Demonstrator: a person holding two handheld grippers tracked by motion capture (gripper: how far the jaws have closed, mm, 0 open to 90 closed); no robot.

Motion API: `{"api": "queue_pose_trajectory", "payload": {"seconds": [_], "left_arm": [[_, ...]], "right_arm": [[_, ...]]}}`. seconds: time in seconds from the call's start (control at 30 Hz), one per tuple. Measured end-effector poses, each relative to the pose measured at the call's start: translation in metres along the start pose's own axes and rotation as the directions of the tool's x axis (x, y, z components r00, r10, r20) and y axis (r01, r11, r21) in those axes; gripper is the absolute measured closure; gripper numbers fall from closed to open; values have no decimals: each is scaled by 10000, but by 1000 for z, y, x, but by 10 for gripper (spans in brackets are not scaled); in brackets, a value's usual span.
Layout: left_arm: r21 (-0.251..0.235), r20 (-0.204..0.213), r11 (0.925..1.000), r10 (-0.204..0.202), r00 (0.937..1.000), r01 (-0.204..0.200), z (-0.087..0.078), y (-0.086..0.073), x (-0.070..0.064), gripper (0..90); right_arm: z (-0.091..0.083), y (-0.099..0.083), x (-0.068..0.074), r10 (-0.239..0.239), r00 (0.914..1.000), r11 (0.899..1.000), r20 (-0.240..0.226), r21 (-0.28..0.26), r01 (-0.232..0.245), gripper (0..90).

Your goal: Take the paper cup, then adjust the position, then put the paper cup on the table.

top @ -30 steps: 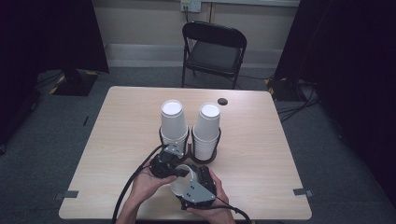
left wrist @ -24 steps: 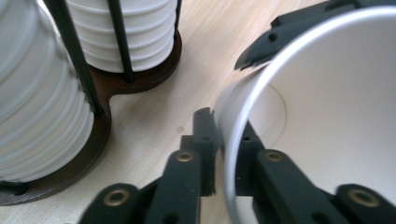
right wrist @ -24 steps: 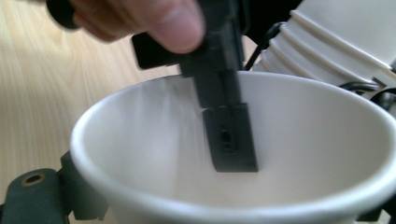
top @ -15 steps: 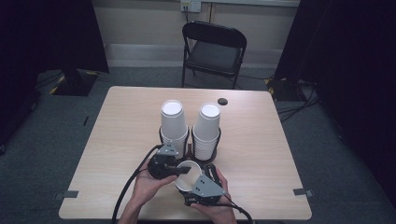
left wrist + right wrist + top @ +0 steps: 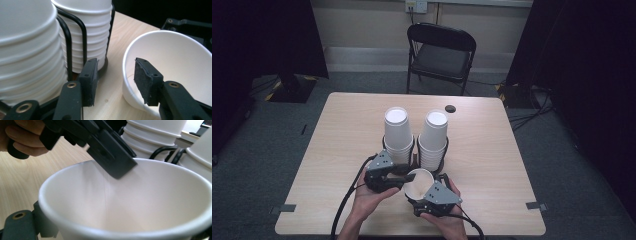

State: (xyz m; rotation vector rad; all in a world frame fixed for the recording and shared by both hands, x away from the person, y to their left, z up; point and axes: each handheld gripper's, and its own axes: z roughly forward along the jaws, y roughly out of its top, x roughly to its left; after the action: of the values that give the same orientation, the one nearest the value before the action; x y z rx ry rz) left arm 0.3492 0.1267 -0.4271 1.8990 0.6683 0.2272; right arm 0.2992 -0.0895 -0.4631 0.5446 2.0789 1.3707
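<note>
- High view: bench [image 5: 337,150] carries a black wire rack [image 5: 414,155] near the middle, toward the near edge, with two stacks of white paper cups, left stack [image 5: 397,132] and right stack [image 5: 433,137].
- One loose cup [image 5: 418,183] sits between the rack and the near edge, tilted, mouth up and toward the left gripper.
- Right gripper [image 5: 428,192] is at the cup's near-right side. Right gripper view: the cup [image 5: 125,202] lies right against the camera with a jaw at its lower left wall. Judged closed on the cup; the second jaw is hidden, so not certain.
- Left gripper [image 5: 398,176] comes in from the cup's left.
- Left gripper view: jaws parted moderately, holding nothing. The right-hand jaw is inside the cup [image 5: 175,65], just past the rim; the left-hand jaw is outside, close to the rack wire [image 5: 75,40].
- Key relation: the cup's wall stands in the gap between the left gripper's jaws, nearer the inner one. Closing would likely pinch the rim there.
- Cup's long axis leans toward the left gripper.
</note>
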Motion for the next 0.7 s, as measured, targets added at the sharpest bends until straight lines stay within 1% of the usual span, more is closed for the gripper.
{"api": "queue_pose_trajectory", "payload": {"seconds": [0.07,0.13,0.17,0.2,0.23,0.33,0.47,0.6,0.67,0.7], "left_arm": [[-169,-133,9999,-11,9999,8,-1,-1,1,504],[-360,-226,9994,-17,9997,9,-2,-2,0,453],[-414,-339,9991,20,9994,-34,-2,-2,0,427],[-414,-339,9991,20,9994,-34,-2,-2,0,396],[-423,-461,9991,43,9989,-63,-2,-2,0,377],[-550,-515,9985,-16,9987,-13,-3,-4,-1,340],[-771,-715,9970,-49,9974,-6,-7,-7,0,315],[-1127,-721,9933,-336,9968,254,-10,-13,2,286],[-1167,-803,9930,-285,9964,190,-11,-16,4,272],[-1214,-780,9924,-299,9965,203,-12,-18,4,267]], "right_arm": [[-2,-1,-2,109,9999,9999,66,56,-109,113],[-3,-2,-4,205,9997,9998,114,48,-205,112],[-3,-3,-6,253,9995,9996,202,78,-255,112],[-3,-4,-7,330,9991,9994,267,51,-331,112],[-4,-5,-9,455,9984,9989,324,66,-458,111],[-7,-9,-14,887,9955,9961,321,-38,-886,112],[-11,-13,-21,1141,9924,9935,467,-107,-1137,111],[-17,-16,-28,1451,9873,9894,646,-180,-1442,111],[-19,-18,-32,1543,9857,9878,678,-310,-1525,110],[-20,-19,-34,1654,9838,9861,694,-302,-1637,110]]}}
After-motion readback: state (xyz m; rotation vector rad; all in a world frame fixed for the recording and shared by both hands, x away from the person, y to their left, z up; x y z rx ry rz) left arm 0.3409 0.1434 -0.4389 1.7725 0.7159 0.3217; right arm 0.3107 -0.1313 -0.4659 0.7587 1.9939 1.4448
